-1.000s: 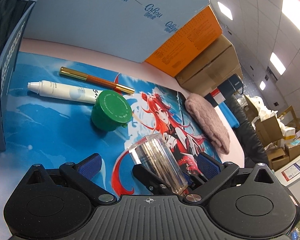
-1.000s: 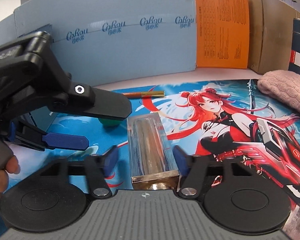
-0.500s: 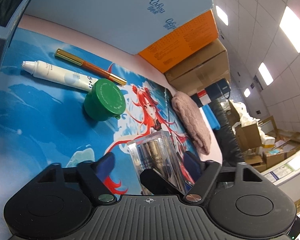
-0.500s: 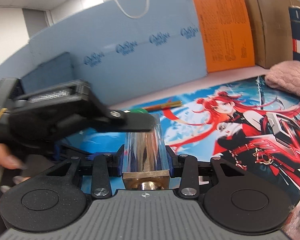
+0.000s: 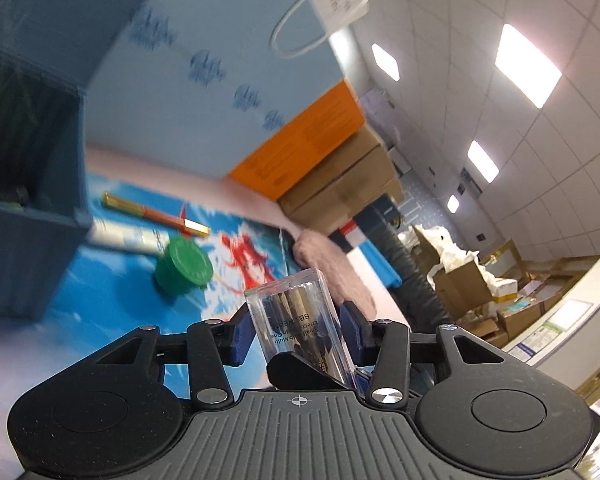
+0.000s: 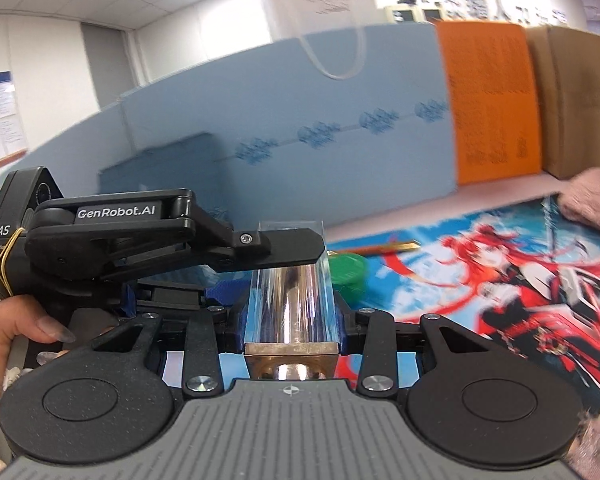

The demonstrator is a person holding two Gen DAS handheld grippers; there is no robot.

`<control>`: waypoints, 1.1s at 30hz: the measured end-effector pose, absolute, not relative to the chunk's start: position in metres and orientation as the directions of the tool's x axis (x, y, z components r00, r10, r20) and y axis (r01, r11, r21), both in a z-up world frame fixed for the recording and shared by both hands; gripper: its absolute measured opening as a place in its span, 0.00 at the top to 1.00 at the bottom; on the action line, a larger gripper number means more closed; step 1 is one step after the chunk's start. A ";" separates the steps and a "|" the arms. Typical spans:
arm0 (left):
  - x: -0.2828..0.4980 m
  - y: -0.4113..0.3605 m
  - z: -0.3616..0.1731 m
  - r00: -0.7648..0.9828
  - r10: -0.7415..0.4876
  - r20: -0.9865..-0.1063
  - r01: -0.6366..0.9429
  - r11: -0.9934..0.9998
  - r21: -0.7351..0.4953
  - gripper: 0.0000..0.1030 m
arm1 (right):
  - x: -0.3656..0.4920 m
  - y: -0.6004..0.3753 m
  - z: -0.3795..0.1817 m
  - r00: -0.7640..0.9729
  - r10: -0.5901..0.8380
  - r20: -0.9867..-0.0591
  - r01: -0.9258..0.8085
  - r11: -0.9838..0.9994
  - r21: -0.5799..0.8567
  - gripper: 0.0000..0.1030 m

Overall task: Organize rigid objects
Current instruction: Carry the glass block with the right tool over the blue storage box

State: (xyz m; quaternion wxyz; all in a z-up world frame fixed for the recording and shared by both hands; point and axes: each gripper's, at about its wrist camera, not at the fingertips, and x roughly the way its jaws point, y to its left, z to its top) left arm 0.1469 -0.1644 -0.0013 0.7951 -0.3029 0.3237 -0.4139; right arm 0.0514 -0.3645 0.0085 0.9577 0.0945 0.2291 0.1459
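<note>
A clear square bottle (image 5: 296, 320) with a gold inner tube and gold base (image 6: 290, 312) hangs above the printed mat (image 6: 480, 264), gripped from both ends. My left gripper (image 5: 296, 332) has its blue pads (image 5: 242, 332) against the bottle's sides, and its jaws are closing on it. My right gripper (image 6: 290, 320) is shut on the base end. In the right wrist view, a black finger (image 6: 284, 250) of the left gripper crosses the bottle's far end. On the mat lie a green jar (image 5: 184, 266), a gold and orange pen (image 5: 156, 216) and a white tube (image 5: 128, 238).
A blue-grey bin (image 5: 28, 240) stands at the mat's left edge. A pink cloth (image 5: 332, 268) lies at the right. A light blue board (image 6: 300, 120), an orange panel (image 6: 492, 100) and cardboard boxes (image 5: 340, 184) stand along the back. A hand (image 6: 16, 320) holds the left gripper.
The left jaws went from wide open to closed on the bottle. The right jaws closed on its base. Both grippers rose, lifting the bottle off the mat, and both views tilted up.
</note>
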 end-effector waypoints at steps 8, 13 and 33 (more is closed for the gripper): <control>0.128 -0.090 0.033 0.588 -0.792 -0.161 0.513 0.519 -0.684 0.58 | 0.065 -0.300 0.039 0.827 0.433 -0.359 -0.401 0.902 0.163 0.66; 0.126 -0.042 0.041 0.675 -0.732 -0.085 0.494 0.535 -0.686 0.58 | 0.085 -0.256 0.055 0.802 0.496 -0.333 -0.500 0.863 0.080 0.66; 0.159 0.057 0.032 0.854 -0.511 -0.103 0.274 0.608 -0.745 0.47 | 0.169 -0.136 0.054 0.676 0.602 -0.425 -0.737 0.551 -0.391 0.66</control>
